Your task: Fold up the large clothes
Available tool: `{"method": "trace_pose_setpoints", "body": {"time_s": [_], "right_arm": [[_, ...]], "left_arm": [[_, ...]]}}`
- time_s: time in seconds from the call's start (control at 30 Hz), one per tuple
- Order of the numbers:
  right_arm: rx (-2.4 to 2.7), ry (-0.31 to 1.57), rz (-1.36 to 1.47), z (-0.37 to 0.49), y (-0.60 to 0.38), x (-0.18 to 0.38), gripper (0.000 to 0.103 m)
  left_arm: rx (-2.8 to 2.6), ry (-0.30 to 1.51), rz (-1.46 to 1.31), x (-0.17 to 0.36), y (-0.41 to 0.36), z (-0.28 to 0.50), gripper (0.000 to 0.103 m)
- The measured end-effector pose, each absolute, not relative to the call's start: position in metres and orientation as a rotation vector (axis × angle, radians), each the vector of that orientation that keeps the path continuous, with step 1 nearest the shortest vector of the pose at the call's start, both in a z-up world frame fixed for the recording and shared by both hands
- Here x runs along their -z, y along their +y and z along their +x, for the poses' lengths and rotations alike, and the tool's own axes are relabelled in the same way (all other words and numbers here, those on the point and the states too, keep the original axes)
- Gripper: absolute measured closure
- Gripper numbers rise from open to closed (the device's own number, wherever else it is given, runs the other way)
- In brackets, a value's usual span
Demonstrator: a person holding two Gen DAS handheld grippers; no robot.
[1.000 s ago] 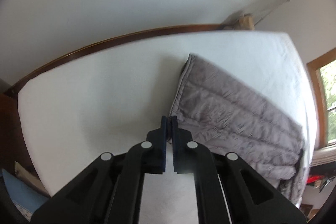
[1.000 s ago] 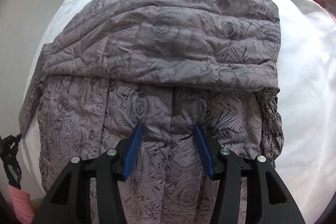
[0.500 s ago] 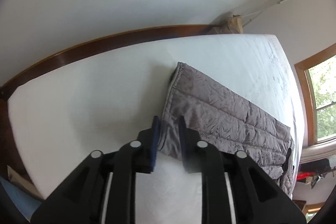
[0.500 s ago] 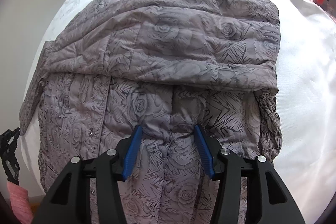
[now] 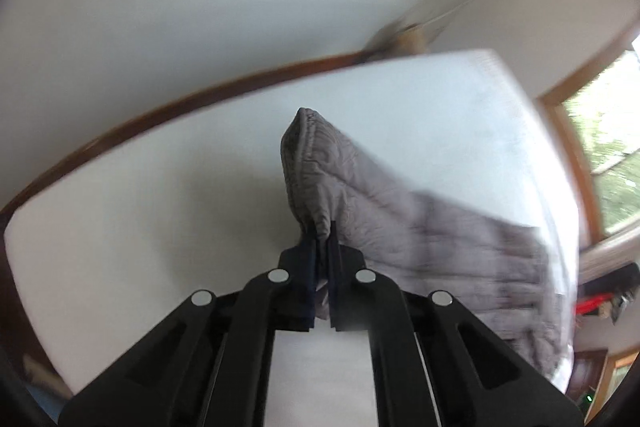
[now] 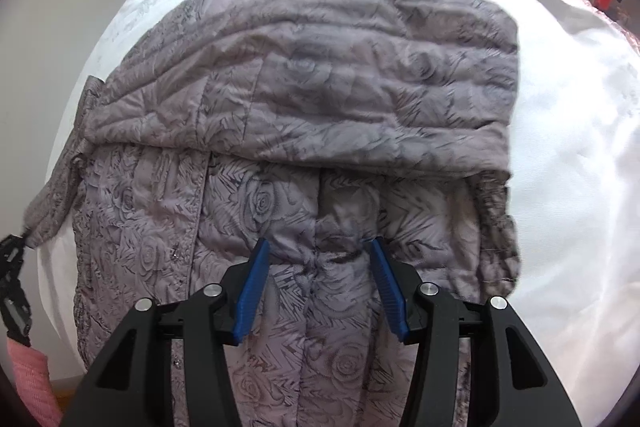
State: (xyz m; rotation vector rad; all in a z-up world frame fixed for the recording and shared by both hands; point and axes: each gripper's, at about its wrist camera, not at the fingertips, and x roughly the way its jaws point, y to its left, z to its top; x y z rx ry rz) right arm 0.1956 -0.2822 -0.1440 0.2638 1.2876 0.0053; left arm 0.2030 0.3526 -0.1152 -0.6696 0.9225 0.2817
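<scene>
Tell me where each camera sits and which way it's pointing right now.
Left wrist: sits behind the left claw, looks low across the white bed toward the wall; its black fingers, shut on an edge of the gray quilted coat, show.
Right wrist: sits behind the right claw, looks down onto the coat; its open blue-padded fingers show, pressed on the fabric.
Shared: the same coat and bed.

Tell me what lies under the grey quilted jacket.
The grey quilted jacket lies on the white bed sheet, which shows around it. Whatever is directly beneath the fabric is covered.
</scene>
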Motion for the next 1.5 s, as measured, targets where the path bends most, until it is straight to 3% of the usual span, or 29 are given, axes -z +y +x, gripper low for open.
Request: {"method": "trace_pose_setpoints", "body": {"time_s": [0.13, 0.37, 0.57, 0.77, 1.1, 1.23, 1.4, 1.5], "right_arm": [[-0.010, 1.250, 0.277, 0.190, -0.288, 0.128, 0.051], [-0.022, 1.211, 0.295, 0.176, -0.300, 0.114, 0.051], [-0.011, 1.199, 0.320, 0.171, -0.311, 0.114, 0.051], [0.008, 1.199, 0.347, 0.166, -0.325, 0.120, 0.051], [0.010, 1.222, 0.366, 0.169, -0.331, 0.136, 0.051], [-0.006, 1.226, 0.362, 0.180, -0.328, 0.138, 0.051], [-0.085, 1.202, 0.376, 0.206, -0.317, 0.128, 0.046], [-0.154, 1.195, 0.379, 0.230, -0.302, 0.122, 0.046]], "left_arm": [[-0.082, 0.824, -0.614, 0.051, 0.290, 0.215, 0.101], [0.253, 0.810, -0.473, 0.000, 0.139, 0.246, 0.101], [0.478, 0.879, -0.372, 0.013, 0.005, 0.294, 0.101], [0.544, 0.985, -0.254, 0.064, -0.087, 0.329, 0.101], [0.533, 1.207, -0.211, 0.162, -0.094, 0.338, 0.097], [0.574, 1.214, -0.257, 0.160, -0.082, 0.333, 0.093], [0.711, 1.171, -0.387, 0.118, -0.057, 0.315, 0.056], [0.683, 1.110, -0.416, 0.098, -0.026, 0.310, 0.056]]}}
